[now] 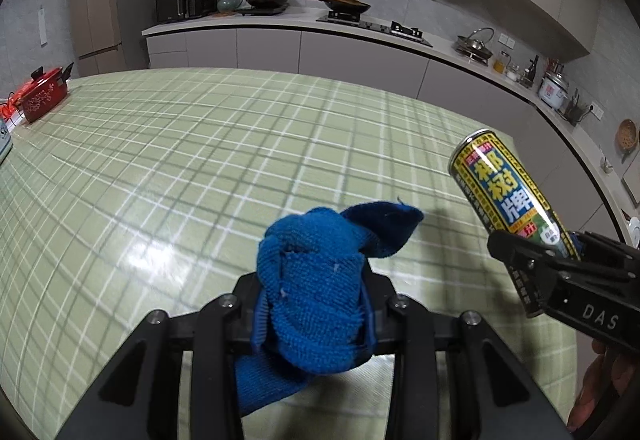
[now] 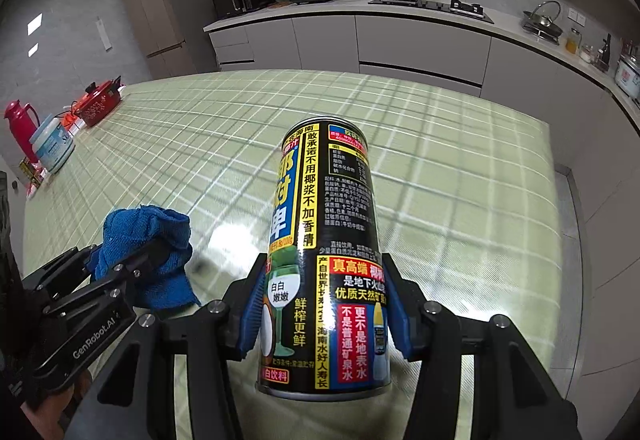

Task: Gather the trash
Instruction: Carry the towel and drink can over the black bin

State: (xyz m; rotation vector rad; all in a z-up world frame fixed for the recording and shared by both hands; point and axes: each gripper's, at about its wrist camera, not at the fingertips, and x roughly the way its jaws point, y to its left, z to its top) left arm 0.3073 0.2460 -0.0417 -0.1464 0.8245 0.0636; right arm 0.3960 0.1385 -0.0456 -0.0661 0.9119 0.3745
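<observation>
1. Drink can [image 2: 324,260], black and yellow with printed labels, is the trash in hand: it sits between the blue pads [image 2: 394,316] of the right claw [image 2: 324,320], gripped around its lower body and lifted clear of the green checked tabletop [image 2: 460,200]. It tilts away from the camera, top end forward.
2. Left claw [image 1: 316,316] is closed nearly all the way, its jaws pinched on a bunched blue cloth [image 1: 316,280] that bulges above the fingers and hangs loose below them, also off the tabletop.
3. Both items look picked up, so I judge the step to be the carry: trash is in hand and has yet to be dropped anywhere. The blur on the tabletop pattern fits that.
4. No bin or bag shows in either view. A red pot [image 1: 42,96], a white tub [image 2: 54,148] and a red flask [image 2: 20,128] stand at the far left edge, well apart from both claws.
5. The next move calls for finding the container, bringing the can over its mouth, and only then parting the right jaws. The can's smooth wall could slip if the grip loosens early.
6. Whether the cloth counts as trash or is a wiping rag, I cannot tell.
</observation>
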